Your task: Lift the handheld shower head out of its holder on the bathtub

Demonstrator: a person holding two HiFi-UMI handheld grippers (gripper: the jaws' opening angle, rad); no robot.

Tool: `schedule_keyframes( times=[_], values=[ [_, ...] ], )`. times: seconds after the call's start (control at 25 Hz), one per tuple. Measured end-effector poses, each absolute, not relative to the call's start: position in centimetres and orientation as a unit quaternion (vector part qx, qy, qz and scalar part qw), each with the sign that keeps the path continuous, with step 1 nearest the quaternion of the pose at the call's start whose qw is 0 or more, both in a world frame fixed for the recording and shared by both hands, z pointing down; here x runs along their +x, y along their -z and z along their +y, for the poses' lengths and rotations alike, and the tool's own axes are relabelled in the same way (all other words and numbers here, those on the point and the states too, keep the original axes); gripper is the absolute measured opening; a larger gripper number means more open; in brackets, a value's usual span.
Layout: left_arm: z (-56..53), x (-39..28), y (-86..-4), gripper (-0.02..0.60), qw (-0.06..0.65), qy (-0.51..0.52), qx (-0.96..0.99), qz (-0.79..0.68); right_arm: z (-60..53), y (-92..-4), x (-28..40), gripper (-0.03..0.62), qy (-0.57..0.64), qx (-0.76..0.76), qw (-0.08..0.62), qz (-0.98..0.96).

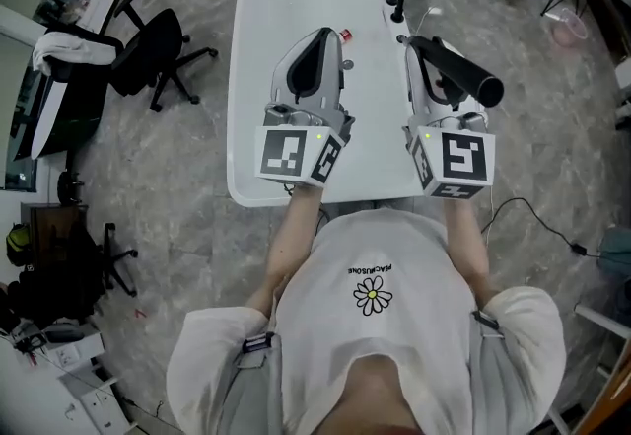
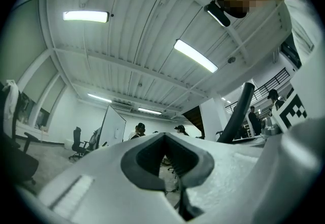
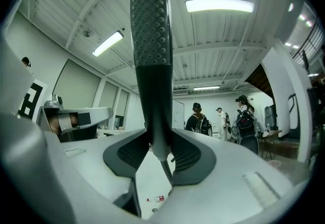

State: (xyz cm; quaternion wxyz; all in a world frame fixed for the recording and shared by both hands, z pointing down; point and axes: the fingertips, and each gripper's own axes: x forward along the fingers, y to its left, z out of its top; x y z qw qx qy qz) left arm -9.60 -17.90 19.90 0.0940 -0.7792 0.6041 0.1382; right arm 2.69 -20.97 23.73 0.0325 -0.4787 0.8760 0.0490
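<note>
Shower head (image 3: 150, 30) in right gripper (image 3: 159, 148) jaws, left gripper (image 2: 171, 167) closed

Black shower head (image 3: 150, 30), white bathtub (image 1: 276, 9).
Its face is dotted in rows; my left gripper (image 2: 166, 159) and right gripper (image 3: 157, 152) are pale grey with dark pads (image 3: 192, 154) and black-and-white square markers (image 1: 286, 153).

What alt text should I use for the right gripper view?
The right gripper is clamped on the handle of a black handheld shower head, whose dimpled spray face rises against the white ribbed ceiling. Its grey hose drops toward the white bathtub below.
</note>
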Motion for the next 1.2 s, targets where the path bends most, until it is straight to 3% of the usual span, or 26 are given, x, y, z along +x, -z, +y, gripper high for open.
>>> schedule_keyframes(
  times=[1.2],
  values=[
    [-19.4,-6.9,-21.9,0.0,0.069,-0.123,-0.802,0.58,-21.0,-24.0,4.8,0.153,-0.059,-0.5,0.037,0.863]
  ],
)
